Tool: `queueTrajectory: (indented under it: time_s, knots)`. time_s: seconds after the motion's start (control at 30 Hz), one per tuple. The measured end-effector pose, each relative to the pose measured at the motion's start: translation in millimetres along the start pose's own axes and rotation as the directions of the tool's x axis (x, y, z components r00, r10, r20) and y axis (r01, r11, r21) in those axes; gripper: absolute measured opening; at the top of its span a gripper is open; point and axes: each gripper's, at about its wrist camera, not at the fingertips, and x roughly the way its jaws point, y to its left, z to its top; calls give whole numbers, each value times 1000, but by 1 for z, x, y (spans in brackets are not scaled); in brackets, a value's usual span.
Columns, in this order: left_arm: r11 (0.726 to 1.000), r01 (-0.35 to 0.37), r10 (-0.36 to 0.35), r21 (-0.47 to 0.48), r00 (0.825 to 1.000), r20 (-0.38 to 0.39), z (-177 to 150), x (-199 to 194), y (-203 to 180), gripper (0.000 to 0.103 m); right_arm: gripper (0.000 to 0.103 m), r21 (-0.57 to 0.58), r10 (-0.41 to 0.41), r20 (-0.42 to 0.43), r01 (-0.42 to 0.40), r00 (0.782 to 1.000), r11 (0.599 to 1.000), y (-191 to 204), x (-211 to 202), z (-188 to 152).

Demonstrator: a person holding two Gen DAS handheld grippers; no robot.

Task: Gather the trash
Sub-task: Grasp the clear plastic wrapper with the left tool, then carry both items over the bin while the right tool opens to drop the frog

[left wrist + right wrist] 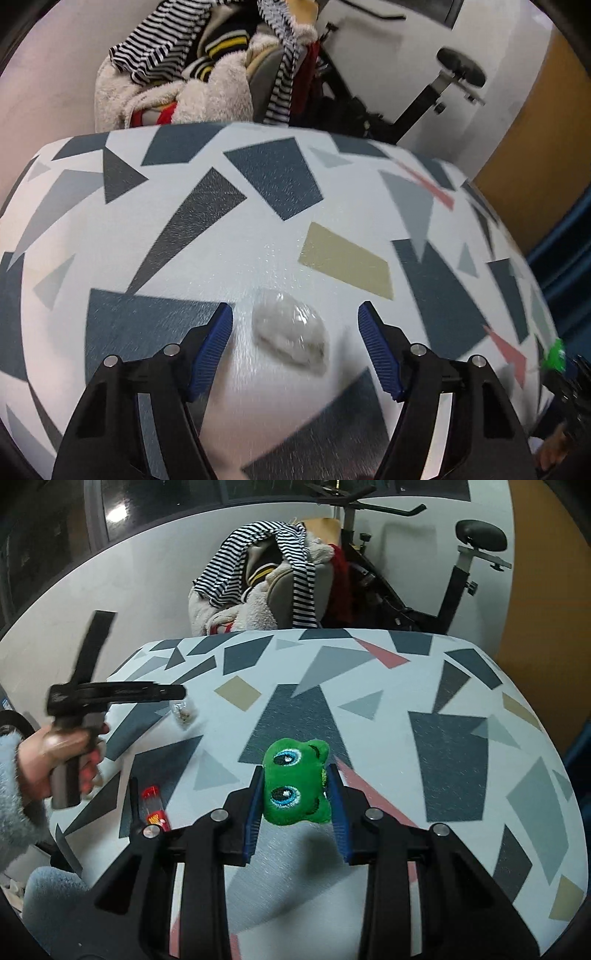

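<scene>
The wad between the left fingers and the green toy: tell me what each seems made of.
Wad: looks like crumpled clear plastic film, glossy, with bright glints and a whitish translucent body; possibly cellophane.
Green toy: soft plush fabric, matte and fuzzy at the edges, with stitched blue eyes; held between the right gripper's pads.

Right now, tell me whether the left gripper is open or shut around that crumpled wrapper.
Open. In the left wrist view the left gripper has its blue pads spread wide, with the crumpled clear wrapper lying on the patterned table between them, touching neither.

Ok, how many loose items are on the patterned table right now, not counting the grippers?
3: a crumpled clear wrapper between the left gripper's fingers, a green plush frog in the right gripper, a red-capped lighter near the left edge.
</scene>
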Motion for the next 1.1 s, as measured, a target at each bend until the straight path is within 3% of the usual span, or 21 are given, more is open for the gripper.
queueTrajectory:
  time_s: [0.03,0.1,0.23,0.43,0.67,0.8,1.1]
  knots:
    - [1000,-11,11,2,1000,-6,2,4,0,67,35,11,-1,-3,1,1000,1000,-4,-1,-2]
    - [1000,-18,18,4,999,-30,2,11,-1,40,35,20,-2,-7,2,1000,1000,-7,-1,-5]
    - [999,-34,35,41,999,-25,-2,5,-6,35,35,30,1,-16,0,1000,1000,-7,-2,-8]
    - [997,-21,21,73,1000,4,-12,-26,-10,33,35,22,20,-11,-19,1000,1000,3,-8,-10]
    - [992,49,-57,113,996,65,-41,-88,-27,33,35,-20,52,-1,-52,999,998,23,-27,-11]
    - [986,98,-110,134,991,83,-71,-126,-40,33,35,-38,73,6,-73,997,997,35,-44,-16]
    - [973,117,-141,199,984,111,-149,-191,-68,33,35,-77,101,7,-100,995,992,55,-77,-43]
